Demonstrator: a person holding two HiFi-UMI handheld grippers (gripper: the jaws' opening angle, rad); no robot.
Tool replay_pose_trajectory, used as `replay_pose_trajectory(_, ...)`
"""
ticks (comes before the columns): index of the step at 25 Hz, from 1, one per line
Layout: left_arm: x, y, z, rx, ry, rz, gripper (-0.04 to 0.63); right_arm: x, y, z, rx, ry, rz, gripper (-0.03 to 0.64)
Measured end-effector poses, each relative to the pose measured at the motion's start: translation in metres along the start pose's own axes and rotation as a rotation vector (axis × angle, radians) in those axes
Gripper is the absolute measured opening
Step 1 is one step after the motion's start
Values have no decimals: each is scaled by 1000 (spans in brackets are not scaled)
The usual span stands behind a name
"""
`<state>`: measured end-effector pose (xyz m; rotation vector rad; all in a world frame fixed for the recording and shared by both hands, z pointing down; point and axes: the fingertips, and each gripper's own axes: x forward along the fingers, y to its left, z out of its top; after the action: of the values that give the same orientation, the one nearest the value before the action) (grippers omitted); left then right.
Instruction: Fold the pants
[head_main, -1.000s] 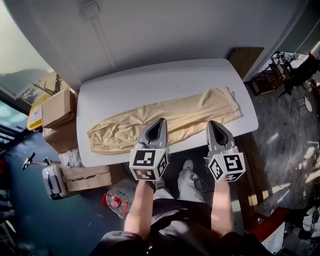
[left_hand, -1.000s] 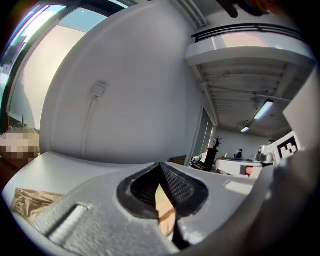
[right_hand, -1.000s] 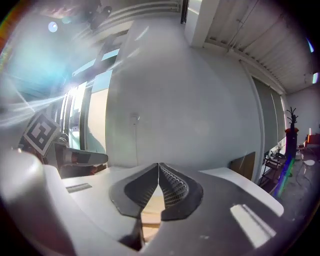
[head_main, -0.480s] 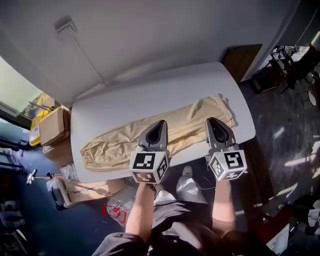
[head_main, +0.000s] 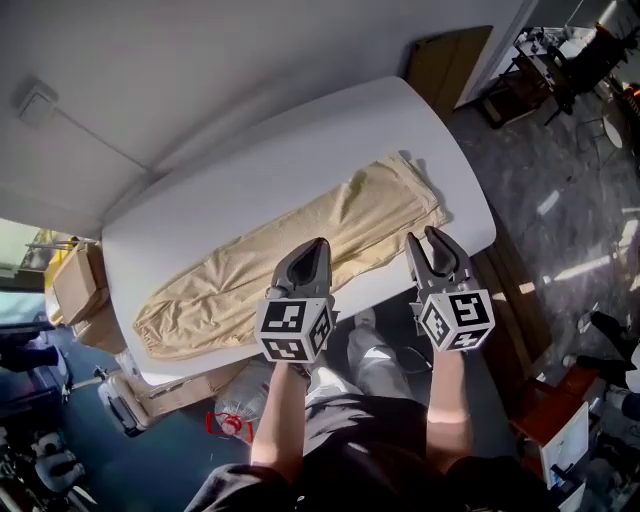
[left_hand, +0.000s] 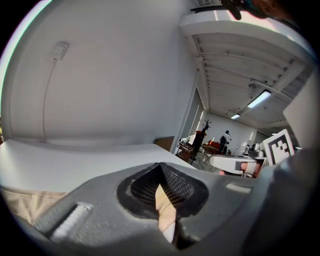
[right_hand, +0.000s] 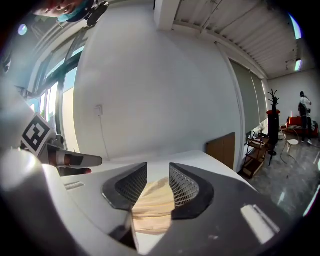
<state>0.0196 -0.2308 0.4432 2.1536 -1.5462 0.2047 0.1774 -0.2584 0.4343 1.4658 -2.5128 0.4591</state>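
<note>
Pants (head_main: 340, 225), beige, lay flat and slantwise along the near side of the white table (head_main: 230, 170). We held the left gripper (head_main: 321, 243) over their middle, its jaws pressed together at the tips and pinching nothing. The right gripper (head_main: 422, 236) hung at the table's edge near one end of the garment. Its jaws had just been opening and stood spread, with the fabric visible beyond the gap but clear of the pads. The only print we could make out was the black-and-white square pattern on the marker cubes (head_main: 293, 329); none of it read as words. The head view alone gave the whole garment and the cardboard boxes (head_main: 75, 290) on the floor beside the table. The gripper views alone gave the room beyond: a coat stand (right_hand: 273, 107) and a standing person (right_hand: 303, 105) far off. The left gripper view showed fabric only as a thin beige sliver behind its closed tips.
</note>
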Motion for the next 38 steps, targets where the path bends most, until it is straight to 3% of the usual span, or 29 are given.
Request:
replay_pose_trajectory(7, 55, -24, -21, 5, 83, -48, 5, 10, -50, -26, 34, 85, -40, 183)
replay_pose_trajectory(13, 95, -40, -41, 4, 146, -86, 5, 27, -87, -63, 54, 219, -58, 194)
replay_pose_trajectory(22, 137, -49, -71, 3, 243, -94, 5, 58, -148, -114, 126, 367, -118, 224)
replay_pose_trajectory(38, 162, -33, -86, -43, 281, -49, 5, 101, -173, -159, 166, 557, -115, 246)
